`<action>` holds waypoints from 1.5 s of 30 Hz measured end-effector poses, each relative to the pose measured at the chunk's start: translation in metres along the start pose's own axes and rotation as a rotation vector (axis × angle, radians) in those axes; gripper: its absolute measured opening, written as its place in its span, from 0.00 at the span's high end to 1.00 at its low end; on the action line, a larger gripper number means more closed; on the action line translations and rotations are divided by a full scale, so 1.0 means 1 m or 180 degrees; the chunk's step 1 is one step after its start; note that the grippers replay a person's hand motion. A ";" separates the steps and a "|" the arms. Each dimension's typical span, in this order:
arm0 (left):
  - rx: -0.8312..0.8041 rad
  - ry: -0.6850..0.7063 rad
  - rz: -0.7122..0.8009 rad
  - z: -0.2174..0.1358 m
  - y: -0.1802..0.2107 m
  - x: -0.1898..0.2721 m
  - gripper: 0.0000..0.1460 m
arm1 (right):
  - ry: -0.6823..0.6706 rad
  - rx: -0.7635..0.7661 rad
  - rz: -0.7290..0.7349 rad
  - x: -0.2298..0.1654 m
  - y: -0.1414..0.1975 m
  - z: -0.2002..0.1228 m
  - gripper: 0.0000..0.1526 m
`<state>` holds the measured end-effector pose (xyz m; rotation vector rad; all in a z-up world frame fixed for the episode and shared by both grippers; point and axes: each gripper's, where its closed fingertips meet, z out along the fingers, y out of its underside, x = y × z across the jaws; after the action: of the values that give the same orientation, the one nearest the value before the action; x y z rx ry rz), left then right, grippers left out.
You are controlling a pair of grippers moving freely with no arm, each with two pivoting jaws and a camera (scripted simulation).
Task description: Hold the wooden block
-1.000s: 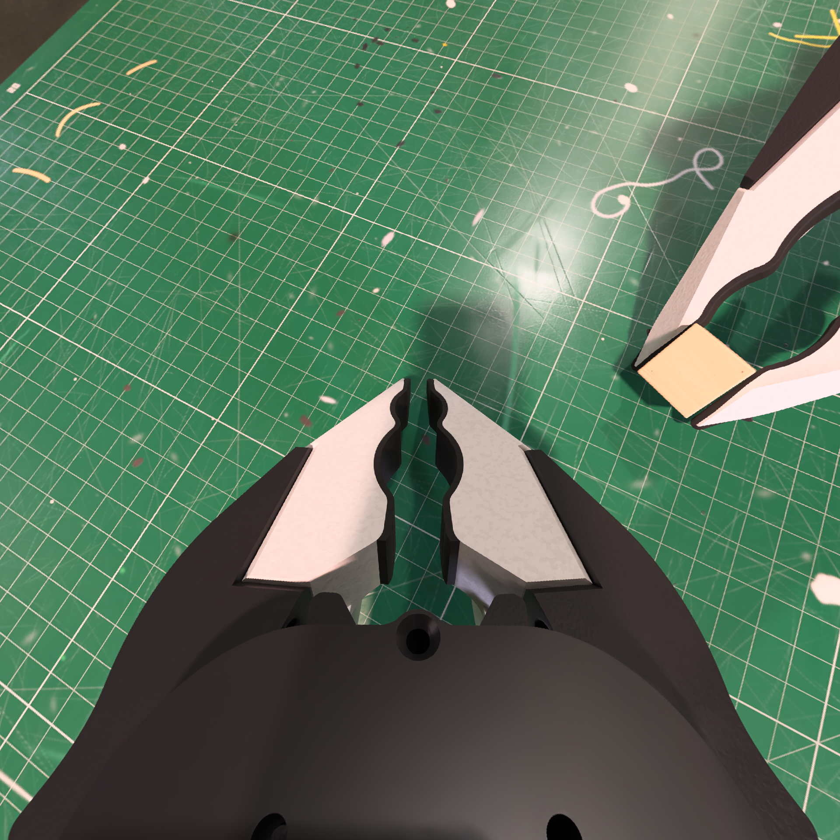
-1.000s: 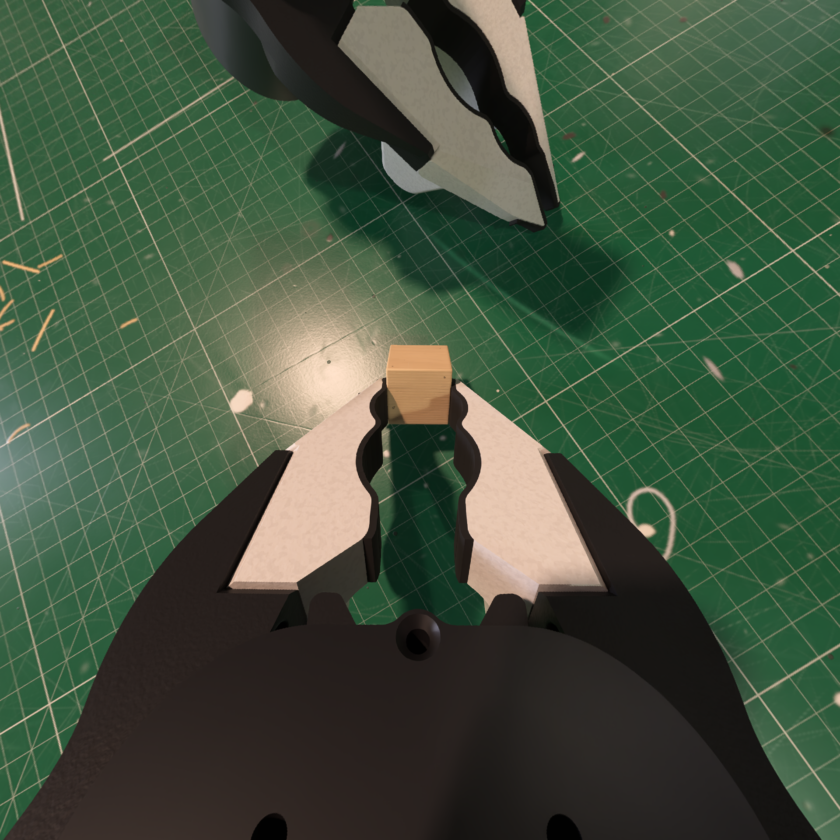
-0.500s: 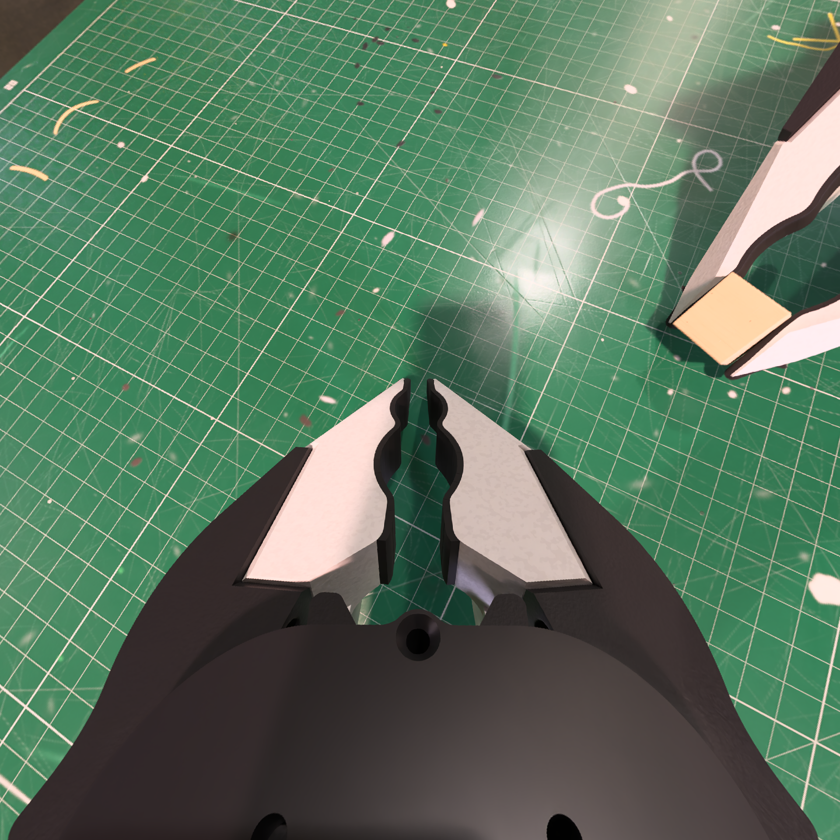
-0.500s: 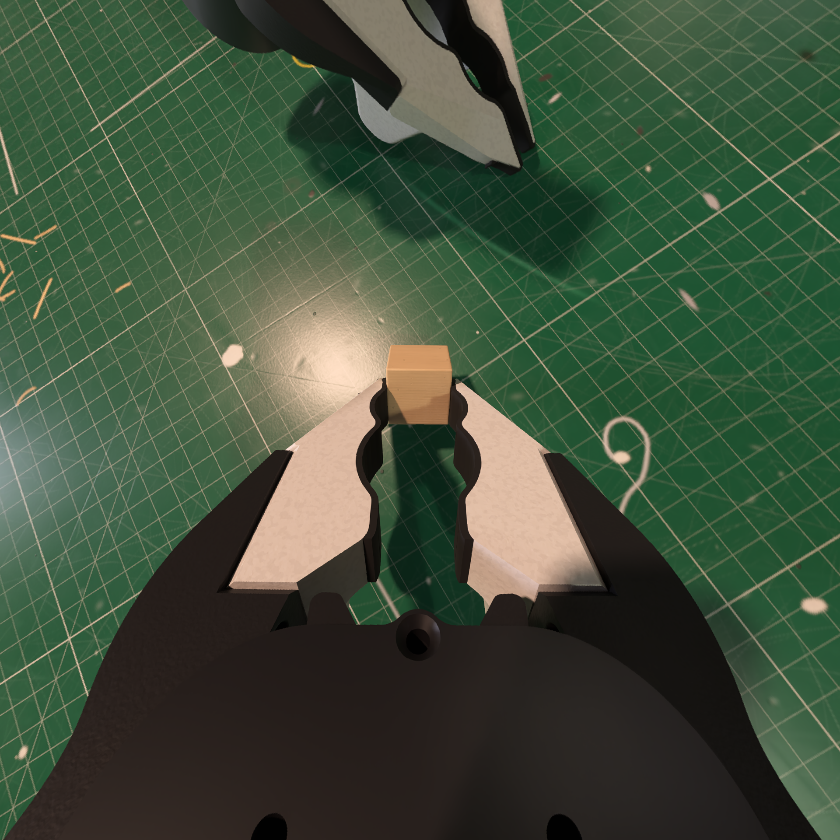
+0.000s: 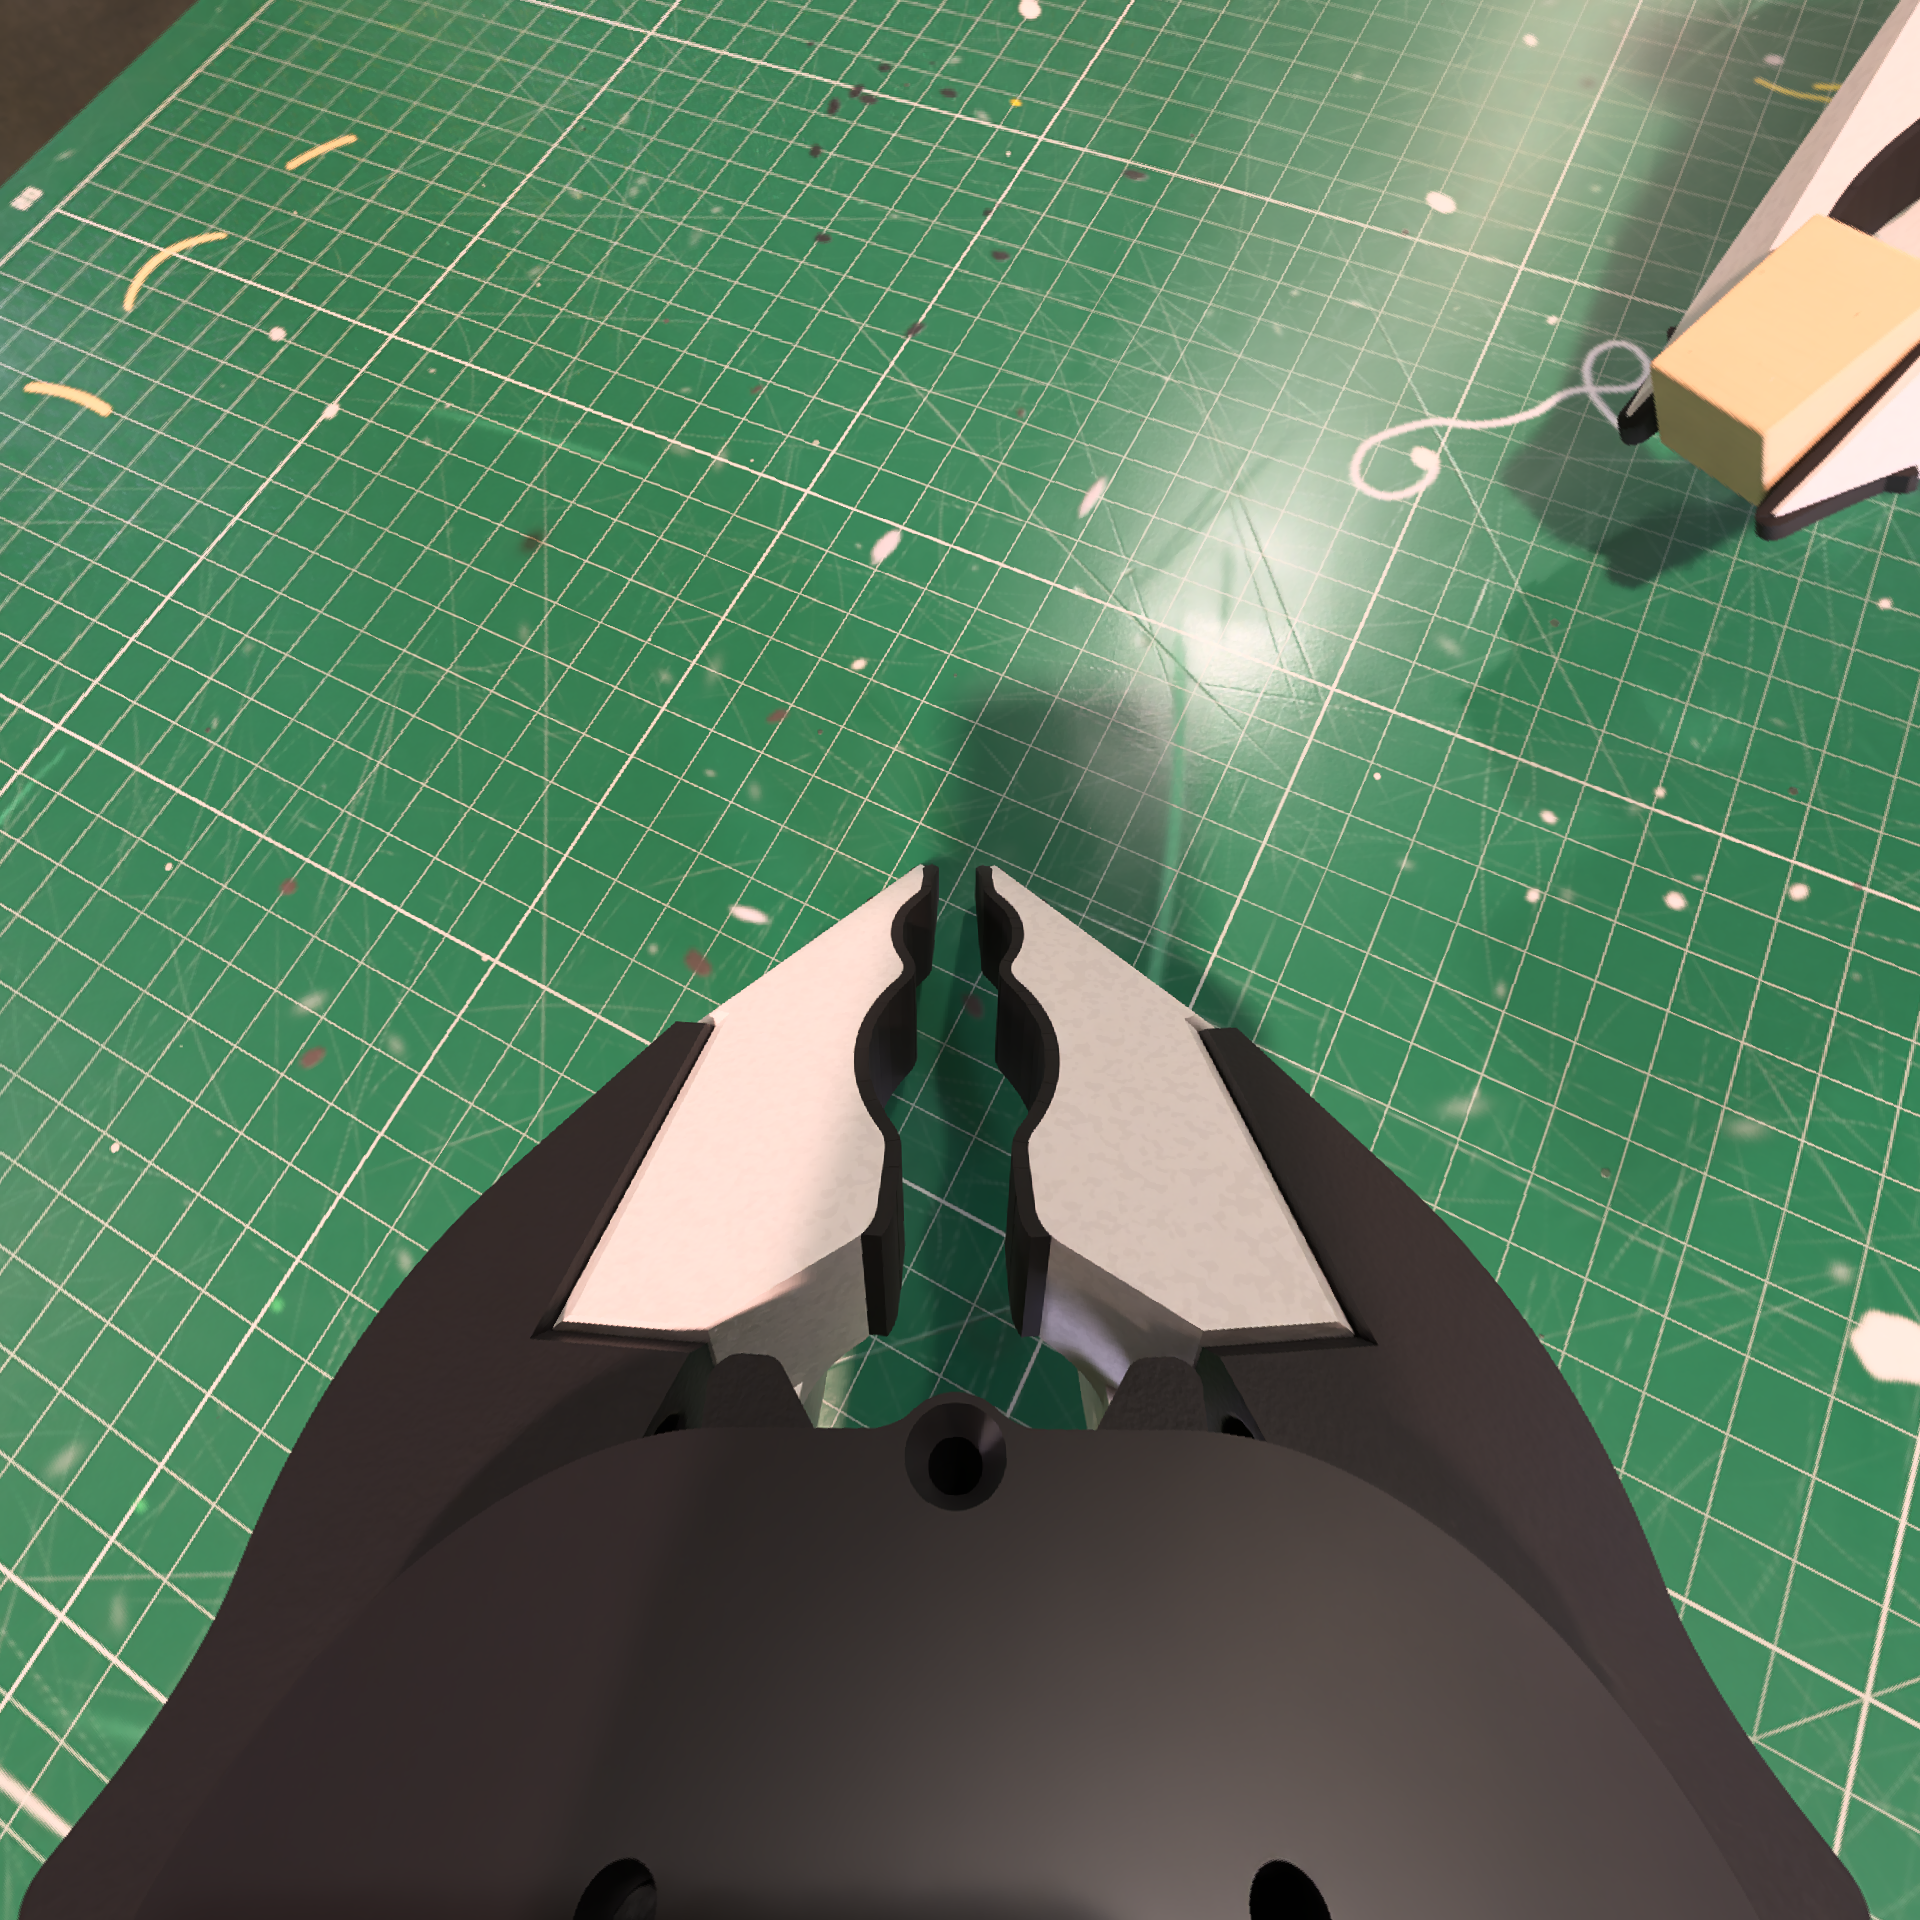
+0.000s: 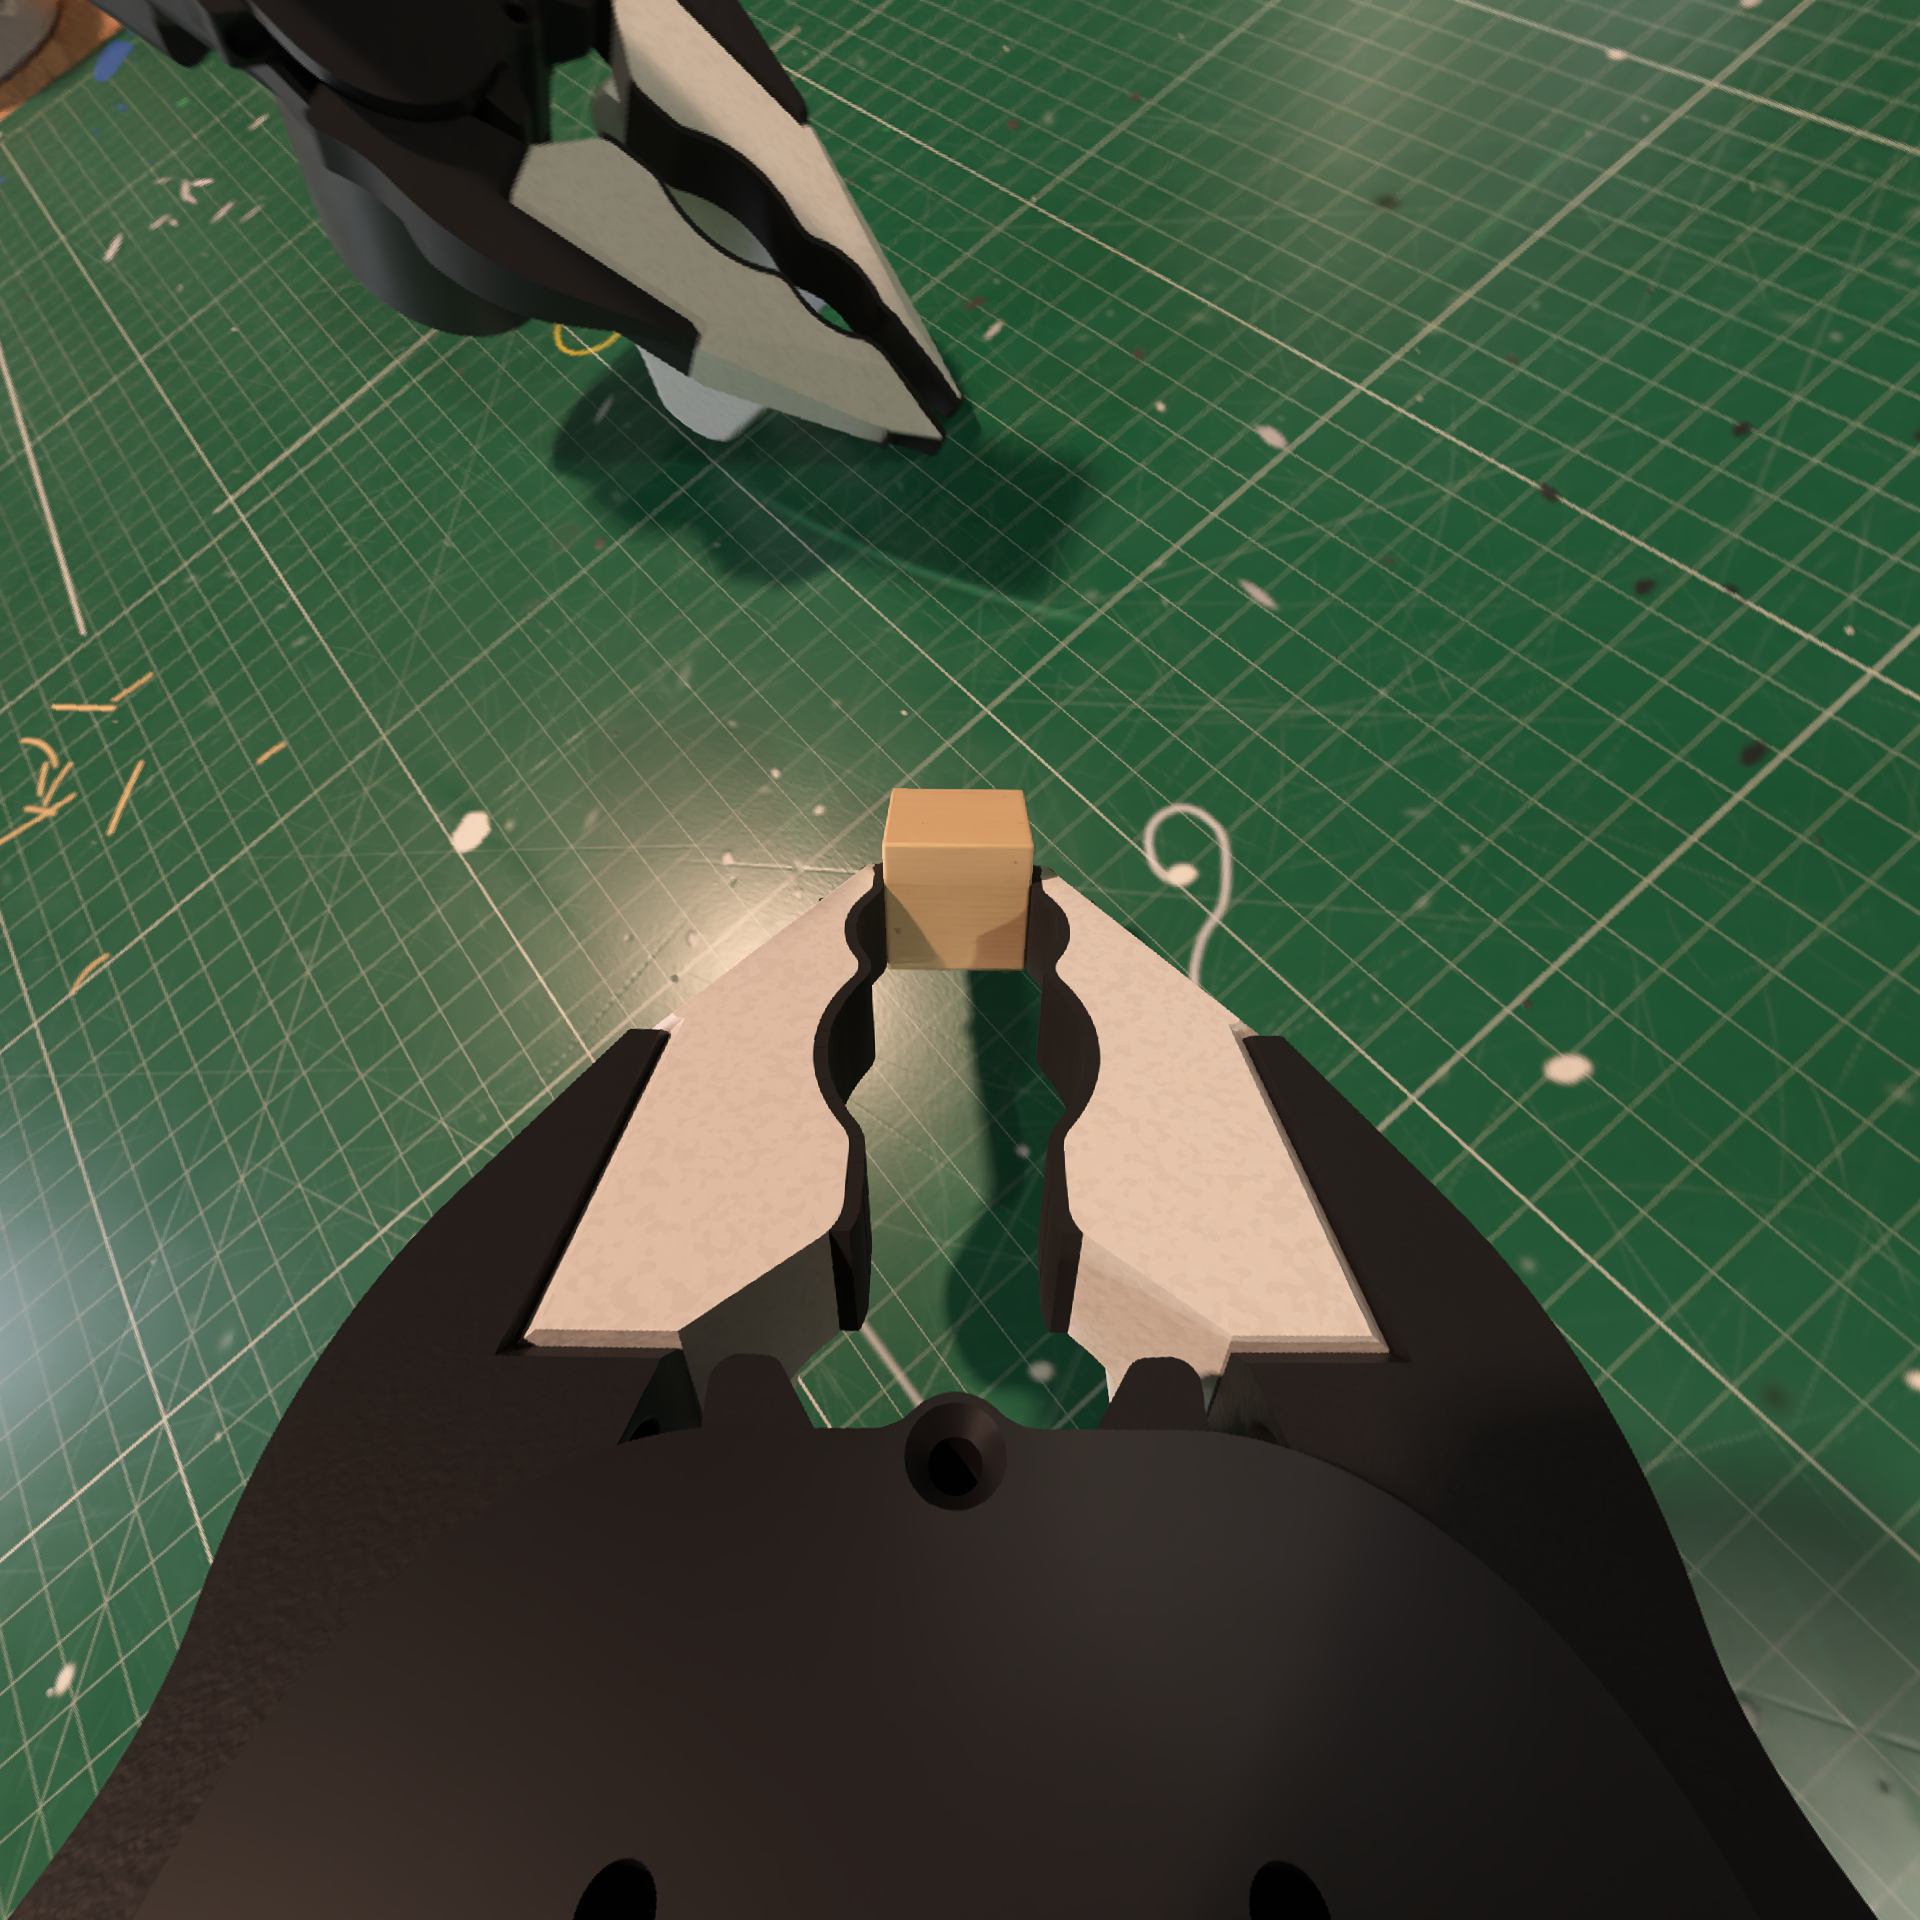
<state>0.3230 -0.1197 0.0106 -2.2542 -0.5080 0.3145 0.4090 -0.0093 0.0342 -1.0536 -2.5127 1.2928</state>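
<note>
The wooden block (image 6: 958, 883) is a small pale cube pinched at the very tips of the right gripper (image 6: 957, 914), one white finger (image 6: 727, 1122) pressed flat to each of its side faces; its far half juts out past the tips. In the left wrist view the block (image 5: 1766, 364) shows raised off the green gridded worktop (image 5: 520, 623), with its shadow falling on the mat below and apart from it. Just beside the block on the mat lies a white curled thread (image 6: 1205, 883), and pale flecks are scattered around it. Well beyond the block, the left gripper (image 5: 957, 883) hangs over the mat with its fingers drawn narrow, only a thin slit between the tips and nothing between them. Farther from the block, orange slivers (image 6: 62, 779) lie at the mat's edge.
</note>
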 end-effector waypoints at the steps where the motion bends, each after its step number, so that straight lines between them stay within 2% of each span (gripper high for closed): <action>1: 0.0000 -0.0003 0.0004 0.000 0.000 0.000 0.95 | 0.0013 -0.0009 0.0022 0.003 0.002 -0.001 0.83; 16: 0.0000 -0.0016 0.0017 0.000 0.000 0.000 0.95 | 0.0041 -0.0117 -0.0182 -0.011 0.004 0.019 0.83; 45: 0.0000 -0.0015 0.0026 0.000 0.000 0.000 0.96 | 0.0163 0.0022 -0.0064 0.000 -0.001 0.010 0.83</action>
<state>0.3233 -0.1195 0.0108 -2.2566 -0.5015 0.3238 0.4045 -0.0163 0.0285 -1.0438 -2.4733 1.2523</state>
